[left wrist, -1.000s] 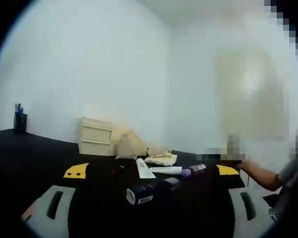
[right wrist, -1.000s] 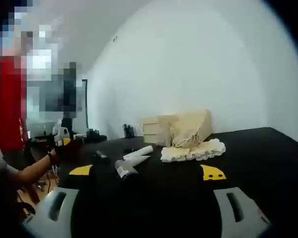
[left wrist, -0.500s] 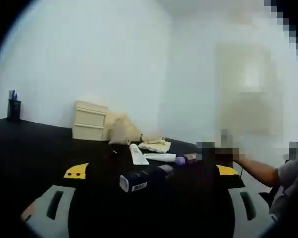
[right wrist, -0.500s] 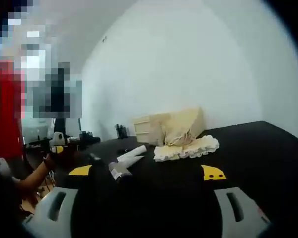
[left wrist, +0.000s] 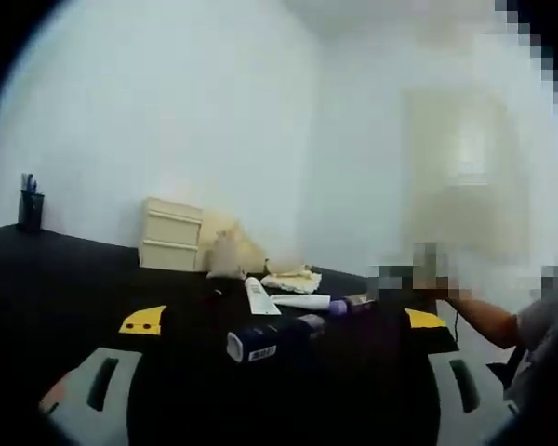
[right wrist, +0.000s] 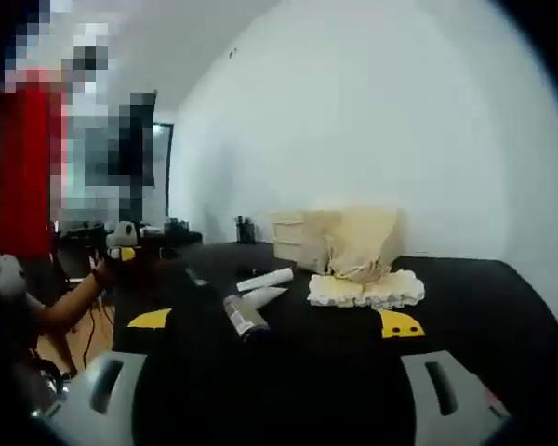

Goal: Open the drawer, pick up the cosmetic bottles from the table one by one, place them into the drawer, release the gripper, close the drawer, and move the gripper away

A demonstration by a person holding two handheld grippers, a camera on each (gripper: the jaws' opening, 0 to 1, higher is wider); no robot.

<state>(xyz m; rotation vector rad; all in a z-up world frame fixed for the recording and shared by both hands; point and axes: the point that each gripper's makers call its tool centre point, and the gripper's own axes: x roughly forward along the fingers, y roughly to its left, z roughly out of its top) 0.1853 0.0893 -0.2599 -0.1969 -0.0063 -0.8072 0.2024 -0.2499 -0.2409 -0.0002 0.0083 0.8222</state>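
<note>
While lying on their sides mid-surface (left wrist: 65, 288), well short of the cream drawer unit (left wrist: 172, 246) at the far edge | cosmetic bottles (left wrist: 260, 342) looking light, rigid, slick and round, likely rolling, best taken across the barrel | both hand-held grippers, left (left wrist: 279, 395) and right (right wrist: 279, 395), hanging apart and empty | drawer fronts reading smooth, matte

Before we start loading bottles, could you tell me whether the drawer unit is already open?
No, the cream drawer unit shows both fronts flush and closed.
</note>
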